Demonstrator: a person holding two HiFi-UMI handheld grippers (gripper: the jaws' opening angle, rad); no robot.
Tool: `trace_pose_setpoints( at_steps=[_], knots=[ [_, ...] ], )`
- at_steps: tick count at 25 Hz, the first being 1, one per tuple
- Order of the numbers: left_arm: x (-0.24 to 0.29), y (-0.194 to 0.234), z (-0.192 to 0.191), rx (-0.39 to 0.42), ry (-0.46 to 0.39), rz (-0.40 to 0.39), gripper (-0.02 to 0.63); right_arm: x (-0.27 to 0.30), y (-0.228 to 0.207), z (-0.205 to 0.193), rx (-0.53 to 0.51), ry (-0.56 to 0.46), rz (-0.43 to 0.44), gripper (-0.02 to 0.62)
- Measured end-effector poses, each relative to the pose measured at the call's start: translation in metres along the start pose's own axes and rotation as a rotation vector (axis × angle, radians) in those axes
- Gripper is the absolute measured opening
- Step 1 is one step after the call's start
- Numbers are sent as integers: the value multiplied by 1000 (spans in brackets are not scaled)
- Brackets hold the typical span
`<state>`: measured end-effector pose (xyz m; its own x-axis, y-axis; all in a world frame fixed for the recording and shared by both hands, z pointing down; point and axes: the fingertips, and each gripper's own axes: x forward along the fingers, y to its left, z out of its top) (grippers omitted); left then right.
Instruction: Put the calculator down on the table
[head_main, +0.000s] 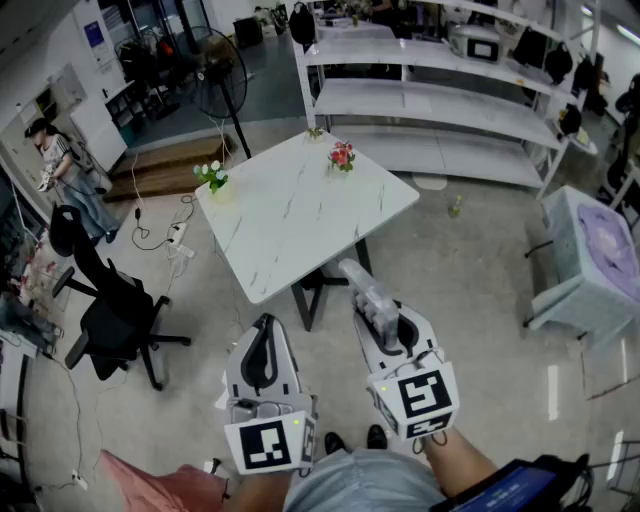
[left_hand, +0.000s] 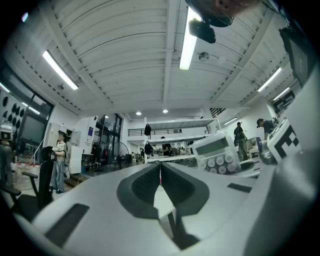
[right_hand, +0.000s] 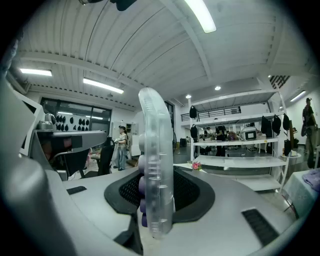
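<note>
A translucent white calculator (head_main: 365, 293) stands on edge between the jaws of my right gripper (head_main: 388, 328), which is shut on it. It hangs over the floor just short of the near corner of the white marble table (head_main: 290, 230). In the right gripper view the calculator (right_hand: 156, 165) rises edge-on from the pads, its purple keys facing left. My left gripper (head_main: 265, 325) is held beside it, shut with nothing in it. The left gripper view has its pads (left_hand: 172, 182) meeting in a line and the calculator (left_hand: 217, 152) off to the right.
Two small flower pots stand on the table, white blooms (head_main: 212, 177) at the left corner and red ones (head_main: 342, 155) at the far edge. A black office chair (head_main: 110, 310) is left of the table. A standing fan (head_main: 220, 75) and white shelving (head_main: 440, 100) lie behind.
</note>
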<state>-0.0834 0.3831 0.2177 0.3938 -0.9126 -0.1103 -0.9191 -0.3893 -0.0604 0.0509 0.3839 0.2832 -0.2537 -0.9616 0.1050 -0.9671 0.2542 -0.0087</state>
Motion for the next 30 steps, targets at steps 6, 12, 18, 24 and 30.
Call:
trace_pose_setpoints(
  at_steps=[6, 12, 18, 24, 30],
  knots=[
    [-3, -6, 2, 6, 7, 8, 14, -8, -5, 4, 24, -2, 6, 144],
    [-9, -26, -1, 4, 4, 25, 14, -25, -26, 3, 16, -5, -6, 144],
    [-15, -36, -10, -2, 24, 44, 14, -30, -42, 9, 10, -15, -18, 144],
    [-2, -25, -24, -16, 48, 68, 14, -15, -51, 3, 7, -22, 2, 144],
    [39, 5, -43, -20, 63, 73, 14, 37, -45, -11, 21, 19, 30, 144]
  ],
)
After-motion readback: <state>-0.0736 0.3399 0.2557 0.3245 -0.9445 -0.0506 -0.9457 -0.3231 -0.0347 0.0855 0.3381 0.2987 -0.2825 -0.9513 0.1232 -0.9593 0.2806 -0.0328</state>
